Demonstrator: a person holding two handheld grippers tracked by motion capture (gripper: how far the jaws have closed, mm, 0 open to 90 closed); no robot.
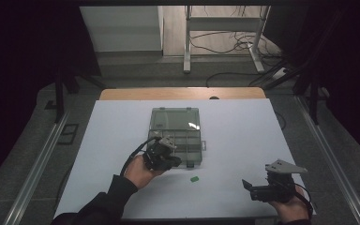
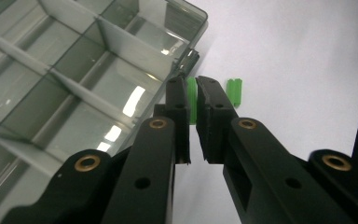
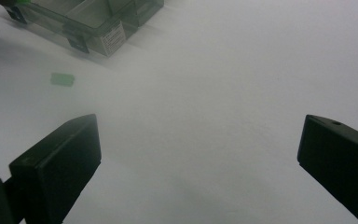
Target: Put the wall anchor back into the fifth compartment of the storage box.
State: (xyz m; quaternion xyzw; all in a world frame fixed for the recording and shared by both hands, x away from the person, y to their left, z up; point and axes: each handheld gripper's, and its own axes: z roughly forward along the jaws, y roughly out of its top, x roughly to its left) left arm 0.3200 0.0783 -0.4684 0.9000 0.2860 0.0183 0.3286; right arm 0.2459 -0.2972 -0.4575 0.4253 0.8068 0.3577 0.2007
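A clear plastic compartment box [image 1: 187, 140] lies open in the middle of the white table, its lid folded back. My left gripper [image 1: 173, 161] hovers at the box's near left corner. In the left gripper view it [image 2: 192, 86] is shut on a small green piece [image 2: 192, 100], beside the box's divided cells [image 2: 121, 42]. A second green piece [image 1: 194, 178] [image 2: 234, 91] lies on the table just in front of the box. My right gripper [image 1: 249, 190] is low at the near right and stands wide open [image 3: 200, 140] with nothing between its jaws; ahead of it lie that loose green piece [image 3: 62, 79] and the box [image 3: 107, 32].
A white sheet [image 1: 243, 140] covers the table, with a wooden strip [image 1: 183, 93] at its far edge. Metal rails [image 1: 37, 161] run along both sides. Beyond the table stand desk legs [image 1: 187, 56] and loose cables on the floor.
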